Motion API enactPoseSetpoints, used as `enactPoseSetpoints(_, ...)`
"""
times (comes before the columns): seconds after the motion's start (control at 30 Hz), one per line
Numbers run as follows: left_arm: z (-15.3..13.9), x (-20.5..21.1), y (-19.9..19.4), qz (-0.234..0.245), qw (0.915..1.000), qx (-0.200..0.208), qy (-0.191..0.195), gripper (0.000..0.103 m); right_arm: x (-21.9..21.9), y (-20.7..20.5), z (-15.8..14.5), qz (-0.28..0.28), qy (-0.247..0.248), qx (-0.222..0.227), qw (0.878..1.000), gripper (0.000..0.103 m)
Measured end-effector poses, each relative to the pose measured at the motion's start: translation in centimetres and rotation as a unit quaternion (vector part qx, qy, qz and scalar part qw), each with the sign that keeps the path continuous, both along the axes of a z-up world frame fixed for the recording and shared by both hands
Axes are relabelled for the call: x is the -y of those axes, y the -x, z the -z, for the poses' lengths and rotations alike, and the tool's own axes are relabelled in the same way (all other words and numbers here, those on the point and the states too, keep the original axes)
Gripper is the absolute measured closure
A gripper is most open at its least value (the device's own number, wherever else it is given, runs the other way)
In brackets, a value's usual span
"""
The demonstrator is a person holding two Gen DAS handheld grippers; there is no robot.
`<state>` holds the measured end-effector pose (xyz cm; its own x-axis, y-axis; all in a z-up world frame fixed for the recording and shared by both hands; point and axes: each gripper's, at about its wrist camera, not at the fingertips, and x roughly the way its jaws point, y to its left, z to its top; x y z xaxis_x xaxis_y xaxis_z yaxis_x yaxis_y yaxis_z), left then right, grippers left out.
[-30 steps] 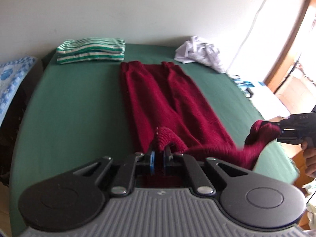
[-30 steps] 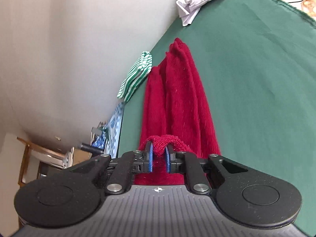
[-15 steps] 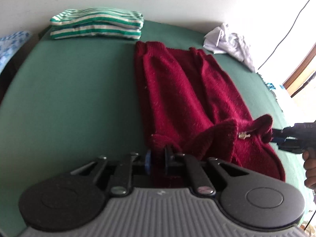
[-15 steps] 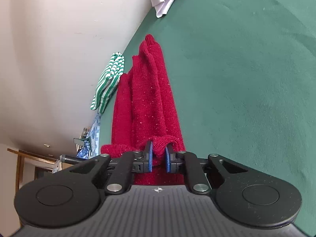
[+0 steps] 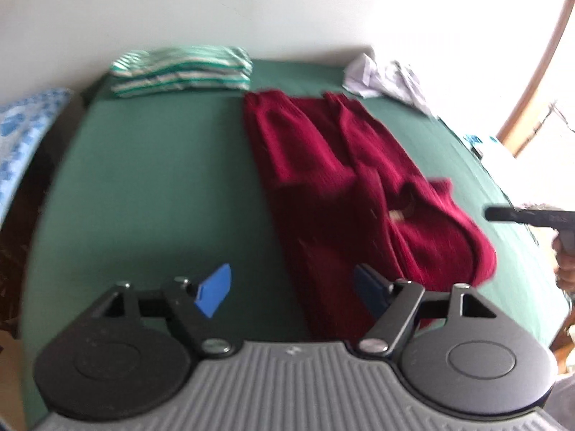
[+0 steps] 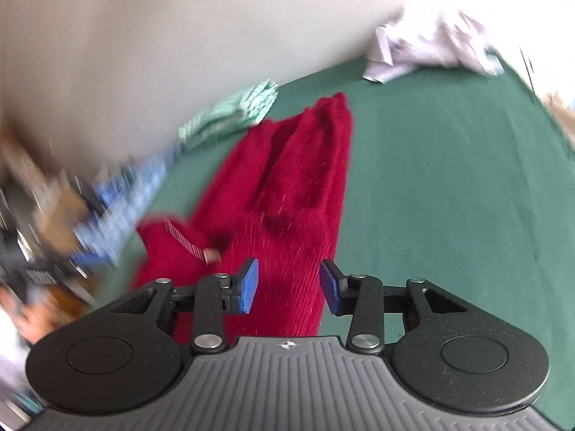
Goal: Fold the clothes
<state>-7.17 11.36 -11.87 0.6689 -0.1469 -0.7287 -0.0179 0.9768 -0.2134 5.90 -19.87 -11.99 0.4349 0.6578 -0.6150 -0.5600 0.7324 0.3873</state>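
Left wrist view: the left gripper (image 5: 291, 289) is hovering low over a green table (image 5: 151, 179), its jaws opening wide with nothing between the blue pads (image 5: 215, 289).
Left gripper and garment: the right-hand pad is sitting in front of the near edge of a dark red knitted garment (image 5: 323, 165), not pressing on it.
Red garment, left view: it is lying flat on the table, running away from the camera, with the near part doubled back onto itself and a small pale label showing on the fold.
Right gripper, seen from the left: the right gripper (image 5: 517, 214) is showing as a dark bar at the right edge, just clear of the garment, with a hand (image 5: 566, 262) gripping it.
Right wrist view: the right gripper (image 6: 289, 284) is pointing down at the table with its jaws opening and no cloth pinched between them.
Red garment, right view: the dark red knitted garment (image 6: 287, 186) is lying directly beyond the pads, a striped label turned up on its left fold.
Far left of table: a folded green-and-white striped garment (image 5: 181, 69) is resting near the wall.
Far right of table: a crumpled white garment (image 5: 386, 77) is lying well apart from the red one.
Beyond the table: a blue patterned cloth (image 5: 21, 129) is showing at the left; the picture is blurred.
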Motion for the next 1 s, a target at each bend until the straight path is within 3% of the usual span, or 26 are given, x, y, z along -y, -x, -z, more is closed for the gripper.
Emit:
enactPoseSetpoints(0.17, 2.1, -0.3, -5.1, -0.013, 0.9982, 0.001, 0.059, 0.045, -3.6, 0.1, 0.6, 0.019, 0.018, 0.043, 0.999, 0.065)
enactPoseSetpoints(0.2, 2.5, -0.1, -6.2, -0.007, 0.998, -0.01, 0.062, 0.056, -4.3, -0.2, 0.8, 0.021, 0.027, 0.05, 0.998, 0.068)
enactPoseSetpoints(0.23, 2.9, 0.2, -7.4, -0.001, 0.9977, -0.021, 0.064, 0.061, -4.8, -0.7, 1.4, 0.032, 0.049, 0.051, 0.997, 0.069)
enactPoseSetpoints(0.3, 3.3, 1.0, -8.3, 0.01, 0.9986, -0.03, 0.041, 0.064, -5.6, -1.9, 2.9, 0.062, 0.102, 0.047, 0.992, 0.084)
enactPoseSetpoints(0.43, 2.8, 0.5, -8.3, 0.009, 0.9983, -0.039, 0.042, 0.065, -5.3, -1.9, 2.3, 0.095, 0.099, 0.039, 0.99, 0.083)
enactPoseSetpoints(0.5, 2.3, 0.1, -8.4, 0.009, 0.9979, -0.035, 0.053, 0.074, -5.1, -1.0, 1.5, 0.103, 0.104, 0.057, 0.988, 0.081)
enactPoseSetpoints(0.67, 2.6, -0.2, -8.9, 0.003, 0.9979, -0.034, 0.055, 0.073, -6.7, -0.8, 0.2, 0.064, 0.066, 0.101, 0.991, 0.08)
enactPoseSetpoints(0.77, 3.2, -0.5, -9.2, -0.007, 0.9977, -0.034, 0.058, 0.066, -8.5, -2.9, 2.0, 0.045, 0.105, 0.091, 0.989, 0.081)
enactPoseSetpoints(0.87, 3.8, -1.4, -8.7, -0.017, 0.9952, -0.037, 0.089, 0.061, -8.8, -4.8, 3.0, 0.073, 0.123, 0.099, 0.985, 0.082)
enactPoseSetpoints(0.93, 3.3, -1.9, -7.7, -0.021, 0.9941, -0.037, 0.1, 0.061, -7.8, -4.4, 2.0, 0.079, 0.099, 0.089, 0.988, 0.082)
enactPoseSetpoints(1.0, 1.8, -2.1, -6.0, -0.028, 0.9961, -0.013, 0.083, 0.065, -6.6, -3.7, 0.9, 0.081, 0.068, 0.079, 0.991, 0.081)
